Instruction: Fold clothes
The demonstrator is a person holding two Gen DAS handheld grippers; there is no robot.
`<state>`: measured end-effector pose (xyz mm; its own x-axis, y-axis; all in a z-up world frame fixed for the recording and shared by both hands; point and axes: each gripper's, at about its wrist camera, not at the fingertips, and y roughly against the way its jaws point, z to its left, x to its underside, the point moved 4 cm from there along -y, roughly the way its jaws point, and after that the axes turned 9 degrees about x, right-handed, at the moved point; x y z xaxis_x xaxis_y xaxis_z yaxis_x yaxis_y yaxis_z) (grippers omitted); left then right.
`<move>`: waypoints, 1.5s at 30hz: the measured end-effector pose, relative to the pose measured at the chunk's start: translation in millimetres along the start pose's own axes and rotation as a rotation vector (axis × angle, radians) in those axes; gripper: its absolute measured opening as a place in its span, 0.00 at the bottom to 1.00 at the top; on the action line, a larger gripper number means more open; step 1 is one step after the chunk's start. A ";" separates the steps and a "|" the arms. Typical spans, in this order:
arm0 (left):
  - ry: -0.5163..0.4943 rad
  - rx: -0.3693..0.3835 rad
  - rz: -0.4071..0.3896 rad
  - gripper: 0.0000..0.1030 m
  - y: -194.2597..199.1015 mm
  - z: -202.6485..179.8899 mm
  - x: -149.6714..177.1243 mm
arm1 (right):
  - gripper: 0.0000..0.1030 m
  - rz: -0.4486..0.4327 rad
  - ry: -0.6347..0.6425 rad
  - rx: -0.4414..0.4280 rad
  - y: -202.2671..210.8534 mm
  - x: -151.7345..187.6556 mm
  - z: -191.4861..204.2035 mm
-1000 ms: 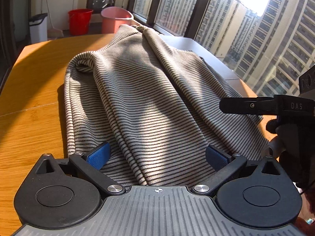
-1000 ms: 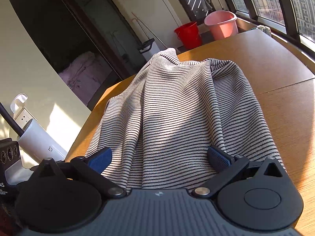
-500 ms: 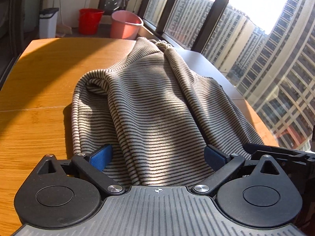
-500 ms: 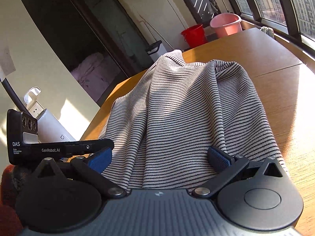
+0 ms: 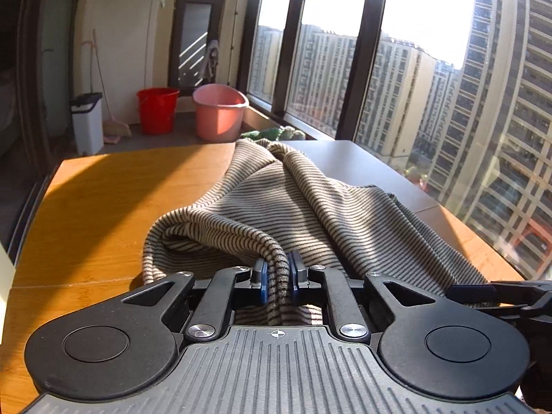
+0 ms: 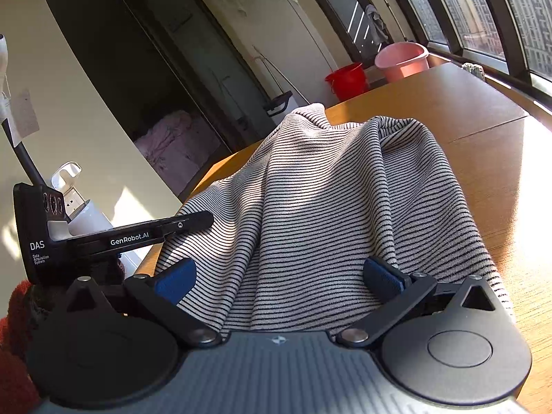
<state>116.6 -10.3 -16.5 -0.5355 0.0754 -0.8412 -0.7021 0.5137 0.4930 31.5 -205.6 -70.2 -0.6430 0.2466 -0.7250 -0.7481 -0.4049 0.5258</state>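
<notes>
One striped garment [image 5: 310, 214] lies bunched on a wooden surface [image 5: 103, 200] by a sunlit window, its near hem pinched between the blue pads of the left claw [image 5: 278, 281], whose jaws stand narrow and tight on a rolled edge of the cloth. From the right wrist view, the same garment [image 6: 327, 207] spreads under the right claw [image 6: 279, 279], whose jaws stand wide apart above the fabric and hold nothing; the left claw's black body shows just beside it at the left of that view.

With only one corner gripped, any lift now would likely drag the cloth into a rope instead of a flat panel, since the other side has no hold. The grip sits on a thick rolled edge, so it may have caught more than one layer, which would spoil the fold line. The garment's far end reaches toward a grey extension [image 5: 362, 165] near the window, and a hard pull could slide it off that side.

Beyond the surface, on the floor, stand a red bucket [image 5: 157, 110] and a pink bucket [image 5: 219, 112]; what they hold cannot be seen. A white bin [image 5: 86, 122] with a dark lid stands beside them, its lid down and its contents hidden.
</notes>
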 end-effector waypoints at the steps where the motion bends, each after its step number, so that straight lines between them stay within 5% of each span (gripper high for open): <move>1: 0.008 -0.003 -0.027 0.12 2.8 3.2 -9.5 | 1.00 -0.003 0.007 0.001 0.2 0.4 0.5; 7: 0.130 -0.195 -0.212 0.11 31.6 70.4 -67.7 | 1.00 -0.008 0.042 0.014 0.2 1.0 3.2; 15: 0.305 -0.231 -0.109 0.13 11.9 142.3 -48.0 | 1.00 0.029 0.155 0.092 -6.9 -0.5 17.5; 16: 0.331 -0.224 -0.104 0.17 11.3 145.4 -44.8 | 1.00 0.041 0.187 0.111 -9.0 -0.5 21.4; 19: 0.408 -0.200 -0.097 0.59 14.4 153.7 -36.1 | 1.00 0.072 0.337 0.175 -17.2 3.5 35.7; 25: 0.413 -0.206 -0.159 0.83 58.8 148.1 -39.1 | 1.00 0.051 0.472 0.244 -28.2 -11.8 52.4; 30: 0.373 -0.084 -0.263 0.94 79.4 107.0 -45.4 | 1.00 -0.092 0.548 0.276 -41.0 -66.0 70.0; 31: 0.368 -0.042 -0.253 0.94 72.4 96.6 -43.8 | 0.97 -0.094 0.547 0.275 -49.8 -75.7 70.9; 33: 0.358 0.033 -0.209 0.95 50.7 78.5 -37.5 | 0.75 -0.078 0.531 0.269 -70.8 -94.0 71.2; 36: 0.304 0.065 -0.098 0.95 1.0 55.9 -20.5 | 0.61 -0.043 0.496 0.291 -107.5 -114.8 68.5; 39: 0.316 0.052 -0.013 0.95 -35.5 54.5 -5.6 | 0.61 -0.032 0.507 0.324 -141.0 -125.9 65.9; 45: 0.304 0.055 -0.010 1.00 -44.5 54.4 7.6 | 0.67 0.064 0.609 0.395 -194.9 -118.9 58.6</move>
<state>169.3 13.9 -56.9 -0.6506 -0.1843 -0.7368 -0.6858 0.5592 0.4657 244.2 -104.4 -60.4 -0.5681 -0.3471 -0.7462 -0.7896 -0.0254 0.6130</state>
